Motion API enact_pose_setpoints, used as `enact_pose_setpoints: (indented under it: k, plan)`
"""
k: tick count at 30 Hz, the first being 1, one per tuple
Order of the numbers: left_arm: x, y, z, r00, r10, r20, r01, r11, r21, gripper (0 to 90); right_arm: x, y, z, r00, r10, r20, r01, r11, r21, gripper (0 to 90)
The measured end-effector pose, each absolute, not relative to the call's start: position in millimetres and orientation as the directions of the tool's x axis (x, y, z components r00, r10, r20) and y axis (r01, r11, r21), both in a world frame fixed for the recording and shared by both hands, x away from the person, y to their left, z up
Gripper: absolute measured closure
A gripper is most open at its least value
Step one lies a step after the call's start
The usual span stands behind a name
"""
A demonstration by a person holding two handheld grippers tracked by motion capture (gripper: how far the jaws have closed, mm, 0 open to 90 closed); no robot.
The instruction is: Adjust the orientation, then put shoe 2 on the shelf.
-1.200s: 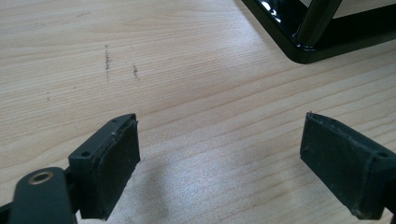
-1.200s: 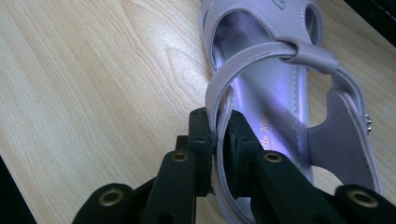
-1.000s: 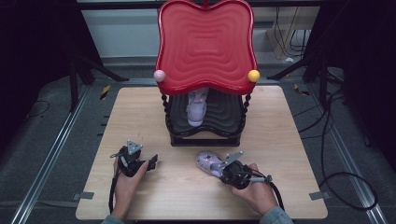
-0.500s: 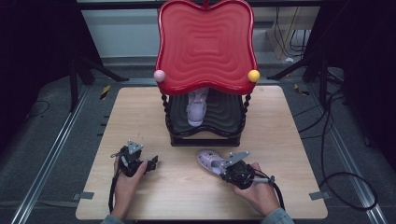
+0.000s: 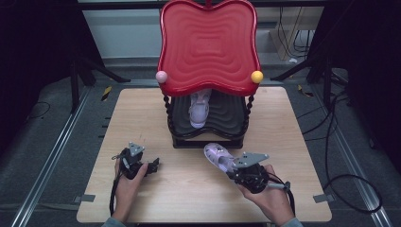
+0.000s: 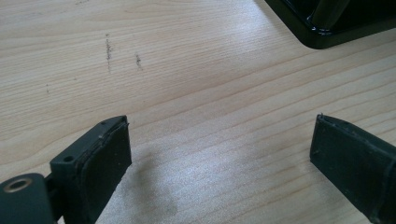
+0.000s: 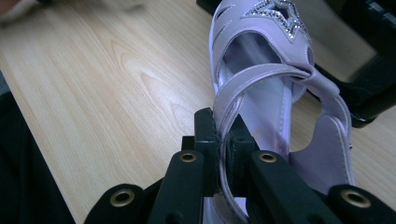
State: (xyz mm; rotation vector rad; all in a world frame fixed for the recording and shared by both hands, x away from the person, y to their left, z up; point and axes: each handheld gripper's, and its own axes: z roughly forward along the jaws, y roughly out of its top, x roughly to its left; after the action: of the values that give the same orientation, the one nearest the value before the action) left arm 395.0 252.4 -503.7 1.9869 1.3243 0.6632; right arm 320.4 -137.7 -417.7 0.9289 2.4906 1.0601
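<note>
**High view: one sandal shelved, the second clamped near the rack**

High view shows a two-tier rack (image 5: 208, 137) with a red top tray (image 5: 208, 45) standing on the wooden table (image 5: 142, 109). One lilac sandal (image 5: 199, 109) already sits on the black lower shelf (image 5: 227, 116), so that half of the job looks done. The second sandal (image 5: 217, 156) is in front of the rack, held by the right gripper (image 5: 235, 166); in the right gripper view the jaws are pinched tight on its side strap (image 7: 226, 121), with the star-trimmed toe (image 7: 273, 11) pointing toward the rack's black base. What is left, by the look of it, is carrying this sandal in beside its mate.

The left gripper (image 5: 150, 166) rests low over bare table with its jaws spread wide and nothing between them; they have just been opening.

Whether the held sandal's sole touches the table cannot be told. The red tray hides the back of the lower shelf, and the shelved sandal's heel end is cut off beneath it.
</note>
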Motion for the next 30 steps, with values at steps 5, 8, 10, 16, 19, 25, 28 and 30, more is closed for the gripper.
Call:
enact_pose_setpoints:
  k: [5, 8, 10, 16, 19, 25, 28, 30]
  plan:
    - [395, 251, -504, 0.366, 0.929, 0.06, 0.601, -0.284, 0.747, 4.5, 317, -142, -410, -0.745, 0.667, 0.008, 0.453, 0.496, 0.741, 86.6]
    - [394, 251, -504, 0.365, 0.929, 0.059, 0.599, -0.283, 0.749, 4.6, 315, -143, -403, -0.744, 0.669, 0.008, 0.444, 0.485, 0.753, 86.5]
    - [394, 251, -504, 0.364, 0.929, 0.06, 0.599, -0.283, 0.749, 4.6, 314, -143, -398, -0.741, 0.671, 0.013, 0.441, 0.473, 0.763, 86.5]
    - [394, 250, -505, 0.368, 0.928, 0.061, 0.602, -0.288, 0.745, 4.6, 313, -141, -386, -0.727, 0.686, 0.02, 0.434, 0.436, 0.789, 86.5]
    - [394, 249, -505, 0.367, 0.928, 0.059, 0.602, -0.286, 0.745, 4.8, 314, -140, -383, -0.716, 0.698, 0.018, 0.43, 0.42, 0.799, 86.5]
    - [393, 248, -505, 0.37, 0.927, 0.058, 0.601, -0.287, 0.746, 4.8, 315, -137, -376, -0.688, 0.726, 0.02, 0.417, 0.372, 0.829, 86.6]
    - [392, 248, -504, 0.373, 0.926, 0.061, 0.598, -0.29, 0.747, 4.9, 317, -133, -375, -0.67, 0.742, 0.026, 0.417, 0.347, 0.84, 86.6]
    - [392, 248, -504, 0.372, 0.926, 0.059, 0.599, -0.288, 0.747, 4.9, 318, -130, -374, -0.658, 0.753, 0.027, 0.406, 0.324, 0.854, 86.6]
